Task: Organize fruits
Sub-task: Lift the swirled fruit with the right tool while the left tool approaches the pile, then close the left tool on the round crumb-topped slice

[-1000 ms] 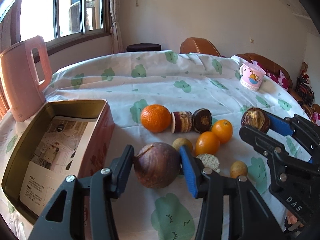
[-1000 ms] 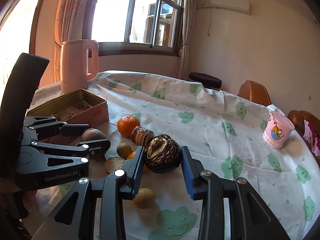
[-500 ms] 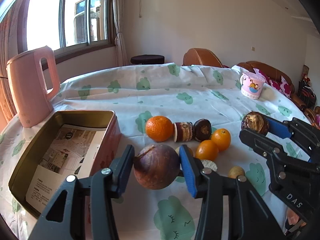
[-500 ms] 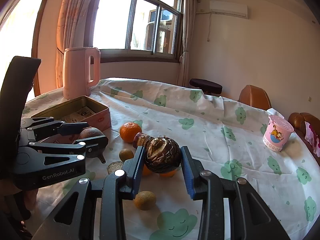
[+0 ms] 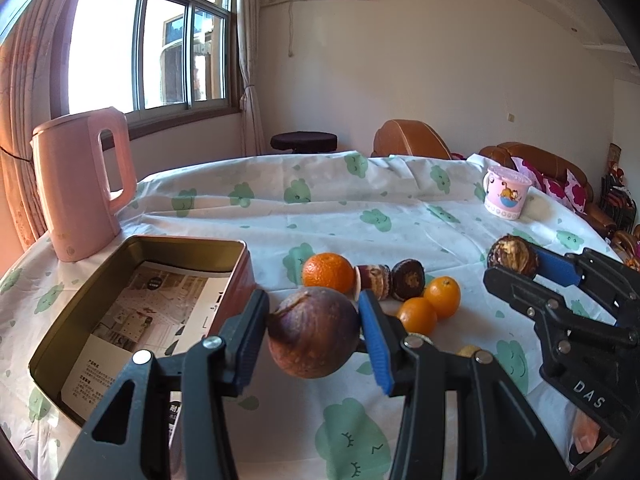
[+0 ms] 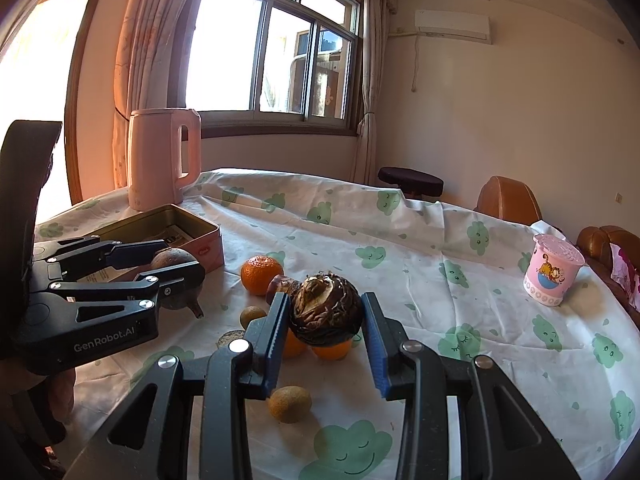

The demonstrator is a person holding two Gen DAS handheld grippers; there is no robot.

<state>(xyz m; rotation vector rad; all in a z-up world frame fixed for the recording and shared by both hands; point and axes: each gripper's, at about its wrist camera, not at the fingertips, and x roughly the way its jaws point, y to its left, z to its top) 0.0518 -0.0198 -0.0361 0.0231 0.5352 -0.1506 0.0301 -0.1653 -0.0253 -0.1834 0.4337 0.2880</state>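
Observation:
My left gripper [image 5: 314,330] is shut on a round purple-brown fruit [image 5: 313,332] and holds it above the tablecloth, just right of an open tin box [image 5: 132,312]. My right gripper [image 6: 325,320] is shut on a dark, withered brown fruit [image 6: 326,312], held in the air over the fruit pile; it also shows in the left wrist view [image 5: 512,256]. On the cloth lie a large orange [image 5: 328,272], two small oranges [image 5: 430,306], two dark sliced pieces [image 5: 390,280] and small brown kiwi-like fruits [image 6: 290,404].
A pink kettle [image 5: 80,188] stands behind the tin at the left. A pink cartoon cup [image 5: 505,198] stands at the far right of the table. Brown chairs [image 5: 412,144] and a dark stool [image 5: 304,142] lie beyond the table's far edge.
Both grippers have risen with their fruits still held; the table and the fruit pile sit lower in both views. The left gripper's fruit has lifted off the cloth.

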